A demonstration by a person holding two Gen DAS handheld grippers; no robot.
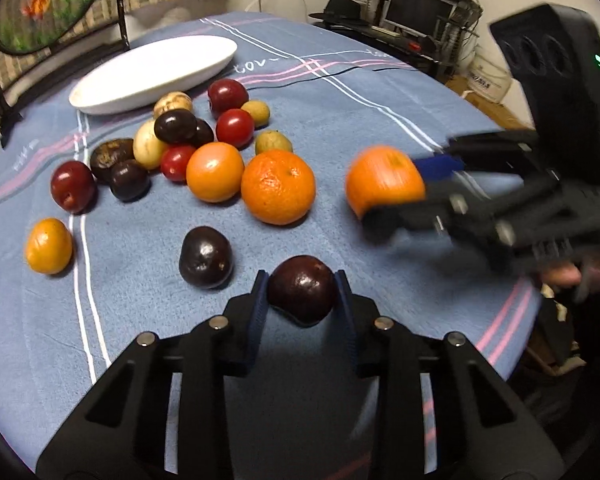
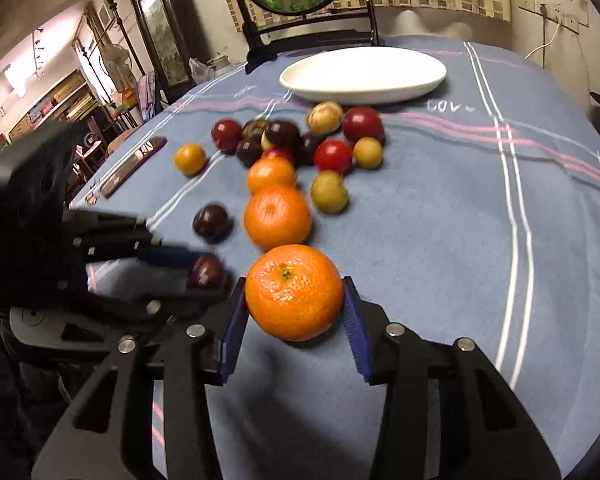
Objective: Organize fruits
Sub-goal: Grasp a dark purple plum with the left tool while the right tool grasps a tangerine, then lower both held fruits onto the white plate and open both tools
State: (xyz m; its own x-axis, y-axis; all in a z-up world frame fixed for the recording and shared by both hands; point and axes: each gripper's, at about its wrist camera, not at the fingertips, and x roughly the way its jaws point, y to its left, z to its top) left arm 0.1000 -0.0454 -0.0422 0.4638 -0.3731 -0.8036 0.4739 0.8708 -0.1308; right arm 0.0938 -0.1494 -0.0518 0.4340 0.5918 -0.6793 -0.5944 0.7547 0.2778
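L claw (image 1: 301, 289): clamped on dark plum (image 1: 302, 289), near tabletop (image 1: 380, 112) front edge. R claw (image 2: 295, 300): clamped on orange (image 2: 294, 291), just right of plum. Remaining fruit pile (image 1: 204, 136) mid-tabletop; white plate (image 1: 156, 72) behind pile, apart.

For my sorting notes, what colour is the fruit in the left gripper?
Dark purple plum, clearest in the left wrist view.
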